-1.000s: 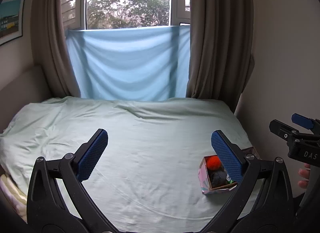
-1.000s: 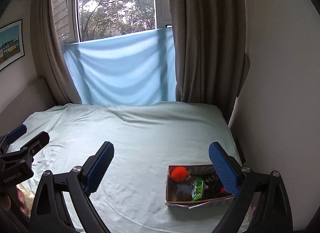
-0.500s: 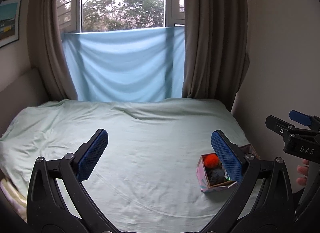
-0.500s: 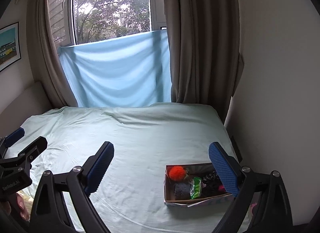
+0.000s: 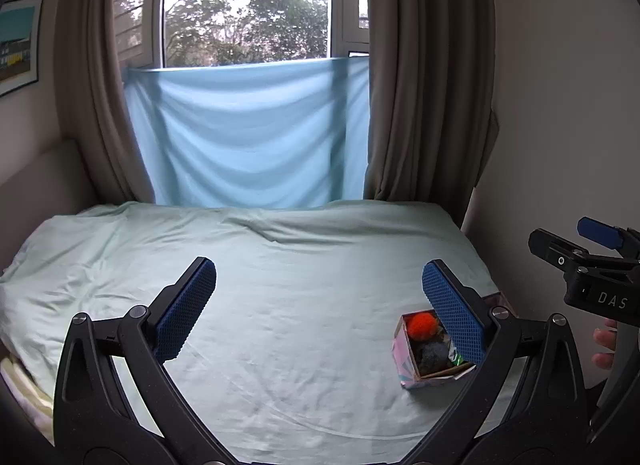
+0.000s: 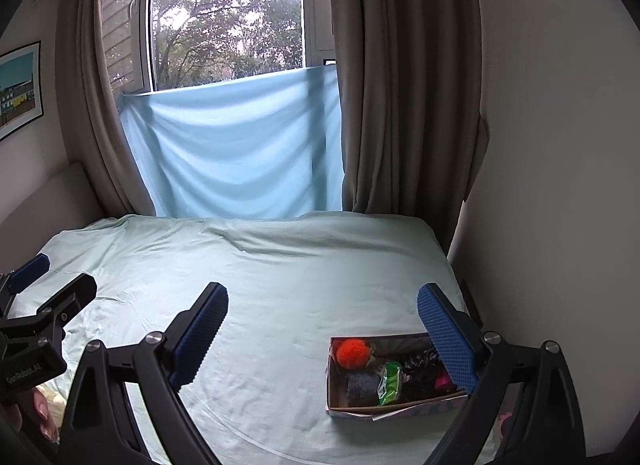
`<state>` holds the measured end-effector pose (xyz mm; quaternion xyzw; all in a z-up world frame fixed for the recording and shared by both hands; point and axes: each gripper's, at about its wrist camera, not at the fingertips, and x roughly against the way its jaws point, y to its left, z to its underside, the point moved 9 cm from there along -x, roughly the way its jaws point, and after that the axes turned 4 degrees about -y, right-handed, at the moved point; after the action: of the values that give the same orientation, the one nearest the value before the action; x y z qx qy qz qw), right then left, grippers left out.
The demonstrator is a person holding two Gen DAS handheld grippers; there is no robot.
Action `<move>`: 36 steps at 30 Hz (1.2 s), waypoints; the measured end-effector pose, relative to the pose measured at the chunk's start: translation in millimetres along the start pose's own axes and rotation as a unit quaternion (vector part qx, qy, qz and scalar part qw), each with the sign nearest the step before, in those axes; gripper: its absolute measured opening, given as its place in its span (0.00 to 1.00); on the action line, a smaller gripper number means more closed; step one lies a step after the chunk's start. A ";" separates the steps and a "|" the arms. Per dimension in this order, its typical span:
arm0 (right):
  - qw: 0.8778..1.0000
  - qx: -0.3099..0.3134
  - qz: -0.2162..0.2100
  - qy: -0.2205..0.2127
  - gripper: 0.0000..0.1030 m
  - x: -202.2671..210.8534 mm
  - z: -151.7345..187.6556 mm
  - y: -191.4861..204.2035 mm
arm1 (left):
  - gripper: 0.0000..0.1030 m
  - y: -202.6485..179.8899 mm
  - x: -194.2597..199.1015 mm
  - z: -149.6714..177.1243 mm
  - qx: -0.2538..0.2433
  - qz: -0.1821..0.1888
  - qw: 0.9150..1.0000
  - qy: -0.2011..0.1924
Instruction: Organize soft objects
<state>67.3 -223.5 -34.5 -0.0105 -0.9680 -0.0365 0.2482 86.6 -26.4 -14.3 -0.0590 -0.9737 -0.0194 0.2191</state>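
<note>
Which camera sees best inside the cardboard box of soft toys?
The right wrist view: the open cardboard box shows its whole inside. In the left wrist view the box is end-on, partly hidden behind a blue finger pad.

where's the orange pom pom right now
The orange pom pom sits in the far-left corner of the open cardboard box on the bed's right side near the wall, beside a grey fuzzy item; the left wrist view shows it too.
</note>
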 end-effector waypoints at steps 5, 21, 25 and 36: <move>1.000 0.001 0.000 -0.001 0.92 -0.7 -2.8 -1.0 | 1.00 -0.5 0.9 -2.0 -0.002 -0.001 1.000 -0.003; 1.000 0.001 0.000 -0.003 0.92 -3.8 -5.4 -2.0 | 1.00 -0.5 0.6 -6.8 -0.001 -0.008 1.000 -0.012; 1.000 0.001 0.000 -0.004 0.92 -4.7 -5.5 -2.3 | 1.00 -0.7 0.6 -6.9 -0.002 -0.010 1.000 -0.013; 1.000 0.000 0.000 -0.008 0.92 -9.6 -7.6 -2.3 | 1.00 -2.2 -1.9 -10.6 -0.012 -0.014 1.000 -0.020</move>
<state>79.2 -226.4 -32.6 -0.0103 -0.9698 -0.0363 0.2409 92.5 -29.4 -5.5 -0.0483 -0.9783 -0.0332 0.1988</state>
